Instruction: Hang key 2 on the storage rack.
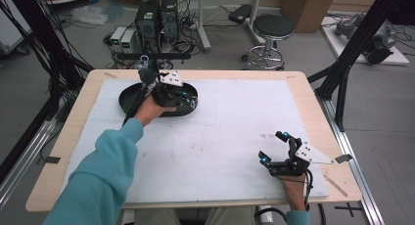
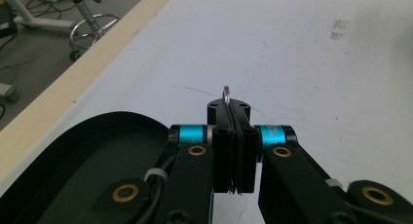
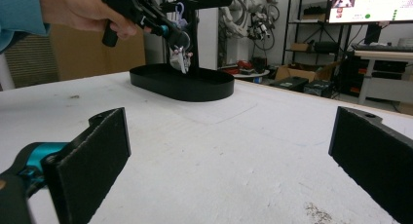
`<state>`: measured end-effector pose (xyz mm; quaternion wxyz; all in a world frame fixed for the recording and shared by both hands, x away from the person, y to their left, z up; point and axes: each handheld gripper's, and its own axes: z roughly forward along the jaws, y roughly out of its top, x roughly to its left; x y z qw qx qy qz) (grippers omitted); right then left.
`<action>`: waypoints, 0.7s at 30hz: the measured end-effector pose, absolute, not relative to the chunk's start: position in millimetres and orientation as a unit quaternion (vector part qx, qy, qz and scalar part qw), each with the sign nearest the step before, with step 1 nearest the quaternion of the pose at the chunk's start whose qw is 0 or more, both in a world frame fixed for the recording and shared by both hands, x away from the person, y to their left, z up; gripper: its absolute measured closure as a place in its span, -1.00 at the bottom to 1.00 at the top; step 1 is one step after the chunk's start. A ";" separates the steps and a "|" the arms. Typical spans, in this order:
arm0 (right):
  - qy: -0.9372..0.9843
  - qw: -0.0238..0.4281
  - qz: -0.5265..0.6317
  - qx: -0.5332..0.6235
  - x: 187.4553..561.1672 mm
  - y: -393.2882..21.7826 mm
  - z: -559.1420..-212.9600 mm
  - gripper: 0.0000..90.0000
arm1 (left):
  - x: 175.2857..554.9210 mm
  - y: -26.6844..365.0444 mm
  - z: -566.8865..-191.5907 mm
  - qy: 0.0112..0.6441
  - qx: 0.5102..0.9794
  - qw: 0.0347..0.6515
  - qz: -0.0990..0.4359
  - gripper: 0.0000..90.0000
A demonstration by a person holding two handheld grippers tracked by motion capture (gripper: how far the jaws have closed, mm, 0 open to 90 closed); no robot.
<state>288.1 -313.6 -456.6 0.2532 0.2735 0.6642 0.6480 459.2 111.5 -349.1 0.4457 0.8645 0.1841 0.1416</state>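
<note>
Small pale trinket held above the black tray

The trinket (image 3: 180,58) is pinched in the clenched left tongs (image 3: 176,39) over the black tray (image 3: 181,85) by its stand; the right tongs (image 3: 234,151) are left spread wide, resting on the worktop (image 1: 220,137).

Small pale charm (image 3: 180,58) in the left tongs (image 2: 233,107) too small to identify; mostly hidden between the pads

Even, diffuse overhead lighting; the white table (image 1: 220,137) is bright without glare, shadows faint. Near jaws slightly soft; background sharp, mildly compressed.
</note>
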 end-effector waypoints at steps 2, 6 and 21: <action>0.665 0.253 0.648 0.274 288.0 -313.6 -456.6 -0.99 | 459.2 116.6 -345.4 0.188 0.862 0.447 0.148 0.96; 0.665 0.253 0.647 0.274 288.0 -313.6 -456.6 -0.98 | 459.1 125.9 -338.4 0.197 0.855 0.454 0.158 0.96; 0.665 0.252 0.647 0.274 288.2 -313.4 -456.5 -0.99 | 461.5 156.7 -321.5 0.241 0.825 0.478 0.181 0.96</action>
